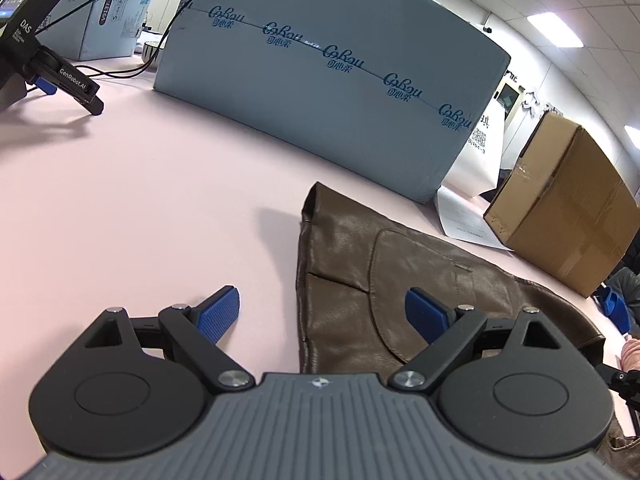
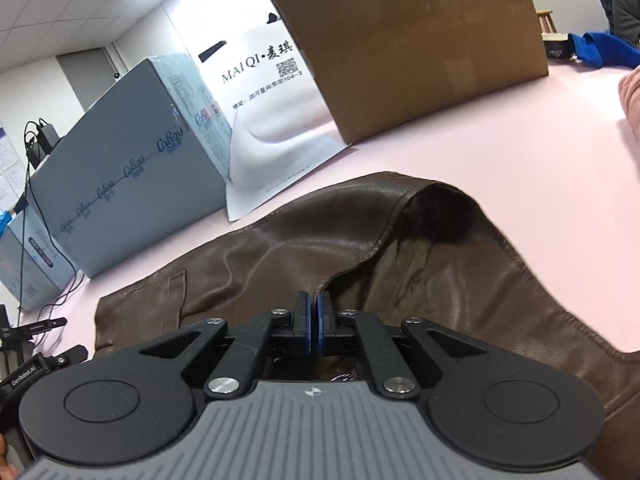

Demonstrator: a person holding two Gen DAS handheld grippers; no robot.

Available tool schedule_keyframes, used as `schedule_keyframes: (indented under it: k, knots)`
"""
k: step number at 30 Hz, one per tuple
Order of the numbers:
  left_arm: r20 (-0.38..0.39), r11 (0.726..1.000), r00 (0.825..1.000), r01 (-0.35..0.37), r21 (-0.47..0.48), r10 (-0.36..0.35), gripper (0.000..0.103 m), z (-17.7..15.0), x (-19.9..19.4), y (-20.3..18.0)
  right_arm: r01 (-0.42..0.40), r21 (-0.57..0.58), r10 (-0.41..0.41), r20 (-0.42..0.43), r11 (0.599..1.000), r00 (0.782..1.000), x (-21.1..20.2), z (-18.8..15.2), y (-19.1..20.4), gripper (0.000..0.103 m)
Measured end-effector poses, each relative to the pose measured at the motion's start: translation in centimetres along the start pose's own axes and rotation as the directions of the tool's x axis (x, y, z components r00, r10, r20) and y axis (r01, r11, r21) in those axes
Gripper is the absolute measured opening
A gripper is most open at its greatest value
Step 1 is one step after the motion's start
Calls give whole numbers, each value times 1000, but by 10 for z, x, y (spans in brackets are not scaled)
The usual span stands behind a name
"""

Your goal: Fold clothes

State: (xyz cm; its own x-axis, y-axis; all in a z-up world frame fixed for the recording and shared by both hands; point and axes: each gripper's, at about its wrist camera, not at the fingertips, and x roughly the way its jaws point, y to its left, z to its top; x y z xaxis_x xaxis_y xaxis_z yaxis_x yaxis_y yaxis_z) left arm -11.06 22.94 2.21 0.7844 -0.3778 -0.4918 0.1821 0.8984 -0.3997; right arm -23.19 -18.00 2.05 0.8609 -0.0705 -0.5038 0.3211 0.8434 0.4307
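A brown leather garment [image 1: 400, 280] lies flat on the pink table [image 1: 140, 200], with a curved pocket seam showing. My left gripper [image 1: 322, 312] hovers open over the garment's left edge. Its left pad [image 1: 220, 312] is above bare table and its right pad [image 1: 424, 314] is above the leather. In the right wrist view, my right gripper [image 2: 314, 314] is shut on an edge of the same garment [image 2: 280, 256]. The leather rises from the pinch into a tented fold whose olive lining [image 2: 404, 280] shows.
A large grey-blue carton [image 1: 320, 80] stands behind the garment, with a brown cardboard box [image 2: 408, 40] and a white printed bag [image 2: 264, 120] next to it. A black device on a stand [image 1: 36, 52] and cables sit at the far left. Pink fabric [image 2: 632, 96] lies at the right edge.
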Motion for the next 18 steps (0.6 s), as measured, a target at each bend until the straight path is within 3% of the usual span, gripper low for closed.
schedule_keyframes:
  k: [9,12,14,16,18]
  knots:
    - [14,1000,999,-31,5,31,89,-2,-1,-1,54,-7,-55,-18,998,998,13,-9,-12,3]
    - [93,996,992,-85,39,82,89,-2,-15,-3,59,-39,-60,-28,998,998,11,-9,-10,4]
    - [142,987,988,-74,142,54,89,-2,-32,-6,64,-61,-66,-34,996,997,2,-8,-12,9]
    - [142,977,990,-54,208,25,89,-4,-46,-7,23,-93,-24,-11,995,1000,-17,-7,-16,29]
    - [95,945,995,0,328,-33,89,-12,-72,-10,-11,-116,13,18,993,1000,-35,-7,-20,41]
